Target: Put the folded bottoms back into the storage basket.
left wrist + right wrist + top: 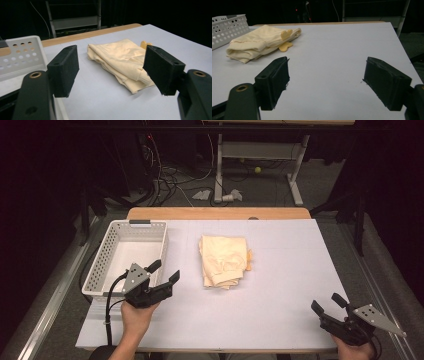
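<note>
Folded garment: a cream-yellow folded garment [223, 261] lies flat on the worktop [280, 285], at the centre of the high view, a little above the middle; a darker yellow tab pokes out at its right edge.
Garment in the gripper views: it sits between and beyond the jaws in the left gripper view [120, 60], and at the upper left of the right gripper view [260, 42].
Left tongs: the left tongs [165, 271] are at the lower left of the high view, held in a hand [136, 312], jaws spread wide and holding nothing, just left of and below the garment, not touching it.
Right tongs: the right tongs [328, 302] are at the lower right corner of the high view, jaws wide apart and empty, over bare worktop, well apart from the garment.
Basket: a white perforated basket [100, 265] stands at the left of the high view, beside the garment, with the left tongs at its lower right corner.
Worktop: pale grey sheet with a wooden edge along the far side.
</note>
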The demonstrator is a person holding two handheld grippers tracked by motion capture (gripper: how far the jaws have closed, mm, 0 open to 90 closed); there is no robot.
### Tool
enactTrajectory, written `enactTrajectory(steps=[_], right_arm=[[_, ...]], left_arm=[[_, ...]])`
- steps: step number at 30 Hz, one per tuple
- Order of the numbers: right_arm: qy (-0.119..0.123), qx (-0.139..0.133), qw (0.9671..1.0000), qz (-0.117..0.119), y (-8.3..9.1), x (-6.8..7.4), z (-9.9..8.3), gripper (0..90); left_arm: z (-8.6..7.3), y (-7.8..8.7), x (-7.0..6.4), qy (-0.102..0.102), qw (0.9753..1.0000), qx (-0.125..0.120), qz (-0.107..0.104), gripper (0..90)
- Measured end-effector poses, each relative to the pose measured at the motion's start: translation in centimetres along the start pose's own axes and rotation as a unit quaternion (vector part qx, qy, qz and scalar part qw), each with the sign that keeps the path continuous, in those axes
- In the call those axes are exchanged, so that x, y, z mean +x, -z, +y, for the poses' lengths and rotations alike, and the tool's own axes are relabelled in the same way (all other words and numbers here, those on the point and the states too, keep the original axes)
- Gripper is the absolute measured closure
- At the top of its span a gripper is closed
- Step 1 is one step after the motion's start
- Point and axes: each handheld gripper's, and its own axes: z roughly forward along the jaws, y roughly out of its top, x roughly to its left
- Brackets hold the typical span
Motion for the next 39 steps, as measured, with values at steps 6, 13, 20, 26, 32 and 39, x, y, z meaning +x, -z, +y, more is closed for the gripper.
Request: enactTrajectory(steps=[6,13,20,26,32,39], right_arm=[[0.001,-0.002,1.0000,0.001,0.1,-0.1,0.0,20.8],[0.001,-0.001,1.0000,0.002,0.1,-0.1,0.0,20.8],[0.001,-0.002,1.0000,0.003,0.1,0.0,0.0,20.8],[0.001,-0.002,1.0000,0.003,0.0,0.0,0.0,20.7],[0.000,-0.002,1.0000,0.003,0.0,-0.1,0.0,20.7],[0.000,-0.002,1.0000,0.004,0.0,0.0,0.0,20.7]], left_arm=[[0.3,-1.4,-0.9,-0.004,0.9999,0.006,-0.013,26.6],[0.4,-3.1,-1.7,-0.004,0.9995,0.017,-0.027,25.4],[0.6,-4.0,-2.2,-0.005,0.9990,0.026,-0.035,24.2],[0.6,-5.2,-2.5,-0.001,0.9983,0.042,-0.039,22.7],[1.0,-6.2,-2.9,-0.003,0.9978,0.049,-0.043,22.7],[1.3,-7.4,-3.4,-0.003,0.9969,0.063,-0.048,22.7]])
